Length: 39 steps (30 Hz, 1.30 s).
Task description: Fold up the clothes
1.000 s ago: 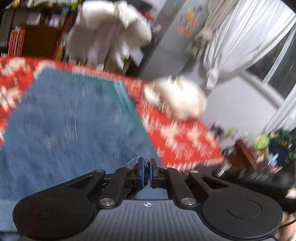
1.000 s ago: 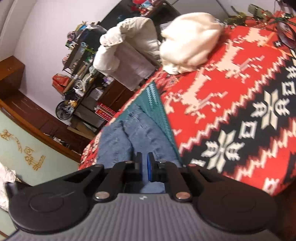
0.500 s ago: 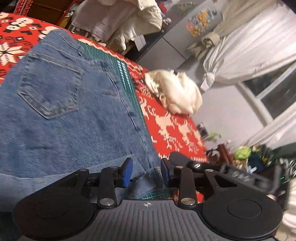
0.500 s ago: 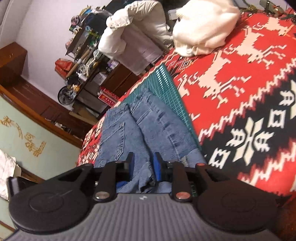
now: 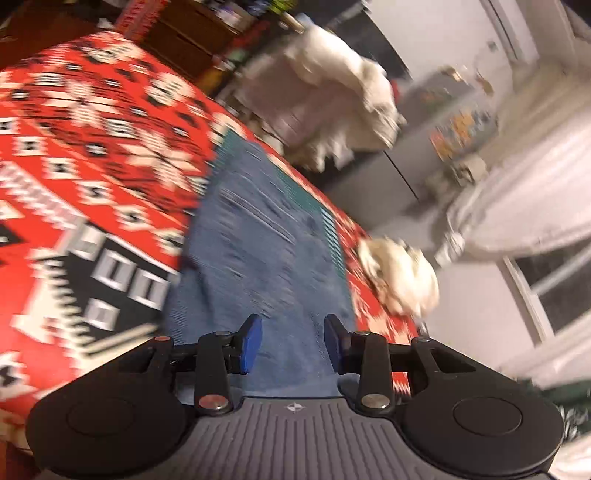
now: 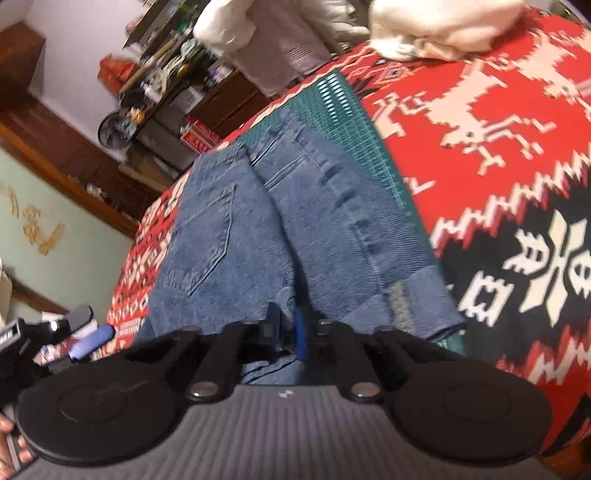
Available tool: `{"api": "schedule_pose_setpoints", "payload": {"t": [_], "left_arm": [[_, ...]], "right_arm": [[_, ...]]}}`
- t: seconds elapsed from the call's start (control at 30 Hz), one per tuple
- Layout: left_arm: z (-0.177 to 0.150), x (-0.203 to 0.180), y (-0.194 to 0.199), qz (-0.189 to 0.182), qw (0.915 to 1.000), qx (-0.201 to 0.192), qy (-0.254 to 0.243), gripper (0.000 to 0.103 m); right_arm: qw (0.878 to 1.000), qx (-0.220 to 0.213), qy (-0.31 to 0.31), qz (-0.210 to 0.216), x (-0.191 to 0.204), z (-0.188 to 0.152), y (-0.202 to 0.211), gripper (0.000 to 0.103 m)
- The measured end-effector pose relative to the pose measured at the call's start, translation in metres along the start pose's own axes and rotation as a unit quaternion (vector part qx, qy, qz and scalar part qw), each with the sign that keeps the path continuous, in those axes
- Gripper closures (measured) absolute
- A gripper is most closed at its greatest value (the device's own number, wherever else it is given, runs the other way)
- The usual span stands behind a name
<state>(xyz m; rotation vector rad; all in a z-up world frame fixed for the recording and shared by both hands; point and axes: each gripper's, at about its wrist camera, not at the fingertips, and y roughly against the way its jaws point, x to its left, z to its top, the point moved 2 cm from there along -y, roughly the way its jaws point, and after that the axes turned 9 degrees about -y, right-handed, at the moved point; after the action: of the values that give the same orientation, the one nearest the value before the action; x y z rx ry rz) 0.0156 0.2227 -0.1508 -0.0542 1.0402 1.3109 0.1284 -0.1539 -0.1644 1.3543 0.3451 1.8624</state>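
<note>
Our right gripper (image 6: 287, 330) pinches a fold of the jeans (image 6: 280, 221), which stretch ahead of its jaws over a green mat (image 6: 347, 107). Our left gripper (image 5: 291, 345) hangs spread above the denim. Farther beyond lies a white garment (image 6: 443, 29).

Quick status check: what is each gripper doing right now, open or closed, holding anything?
Left gripper: open, holding nothing, above the jeans.
Right gripper: closed on a fold of the jeans at their near edge.
</note>
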Motion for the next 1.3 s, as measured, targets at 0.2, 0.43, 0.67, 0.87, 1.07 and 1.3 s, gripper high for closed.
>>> {"api": "schedule_pose_setpoints", "payload": {"t": [0.2, 0.43, 0.67, 0.87, 1.07, 1.3], "left_arm": [[0.001, 0.022, 0.020, 0.016, 0.9998, -0.003, 0.010, 0.068], [-0.013, 0.010, 0.014, 0.018, 0.9977, 0.046, -0.047, 0.065], [-0.030, 0.010, -0.001, 0.049, 0.9904, 0.101, -0.081, 0.065], [-0.038, 0.018, 0.003, 0.045, 0.9896, 0.122, -0.061, 0.065], [-0.043, 0.022, 0.007, 0.032, 0.9891, 0.140, -0.034, 0.065], [-0.040, 0.022, 0.009, 0.035, 0.9885, 0.138, -0.050, 0.097]], "right_arm": [[0.998, -0.057, 0.025, 0.012, 0.018, 0.017, 0.046, 0.096], [0.996, -0.086, -0.022, -0.027, -0.027, 0.036, 0.076, 0.096], [0.995, -0.066, -0.074, -0.023, -0.055, 0.028, 0.061, 0.096], [0.994, -0.060, -0.082, -0.031, -0.062, 0.028, 0.056, 0.096], [0.993, -0.069, -0.088, -0.025, -0.061, 0.026, 0.062, 0.096], [0.991, -0.071, -0.110, -0.025, -0.071, 0.025, 0.057, 0.096]]}}
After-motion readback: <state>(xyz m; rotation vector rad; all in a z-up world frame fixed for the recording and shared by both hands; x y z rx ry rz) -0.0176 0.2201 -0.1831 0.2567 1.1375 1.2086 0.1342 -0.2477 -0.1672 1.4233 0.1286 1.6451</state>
